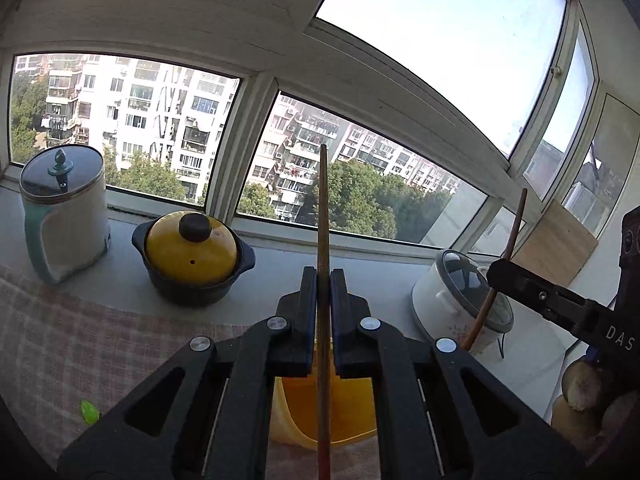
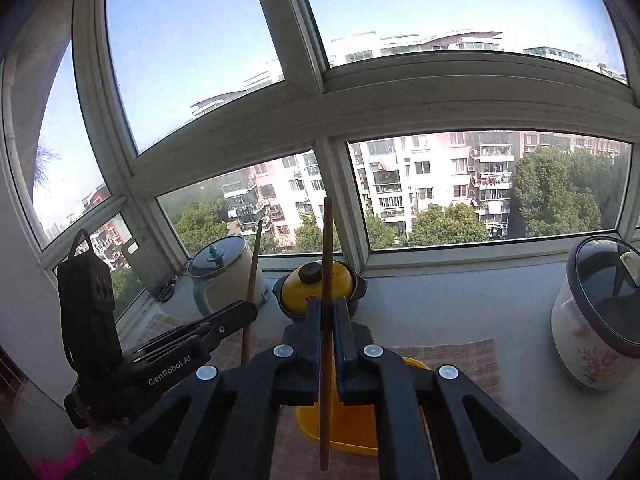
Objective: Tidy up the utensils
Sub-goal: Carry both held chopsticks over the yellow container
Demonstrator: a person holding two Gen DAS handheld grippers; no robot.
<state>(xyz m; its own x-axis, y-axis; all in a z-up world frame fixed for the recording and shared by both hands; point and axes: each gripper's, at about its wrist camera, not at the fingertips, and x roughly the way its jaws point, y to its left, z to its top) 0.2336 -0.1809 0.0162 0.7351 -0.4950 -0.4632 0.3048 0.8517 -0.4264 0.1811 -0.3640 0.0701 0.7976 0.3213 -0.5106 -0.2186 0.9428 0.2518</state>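
My left gripper (image 1: 323,280) is shut on a brown wooden chopstick (image 1: 323,208) that stands upright between its fingers. Its lower end hangs over a yellow holder (image 1: 348,412) below. My right gripper (image 2: 327,308) is shut on a second wooden chopstick (image 2: 327,248), also upright, over the same yellow holder (image 2: 352,424). In the left wrist view the right gripper (image 1: 496,276) shows at the right with its chopstick (image 1: 516,224). In the right wrist view the left gripper (image 2: 250,310) shows at the left with its chopstick (image 2: 254,264).
On the grey sill stand a white-and-teal kettle (image 1: 64,216), a yellow-lidded black pot (image 1: 192,256) and a white floral cooker with a glass lid (image 1: 460,300). A checked cloth (image 1: 80,340) lies under the holder. A wooden board (image 1: 556,244) leans at the right. Windows rise behind.
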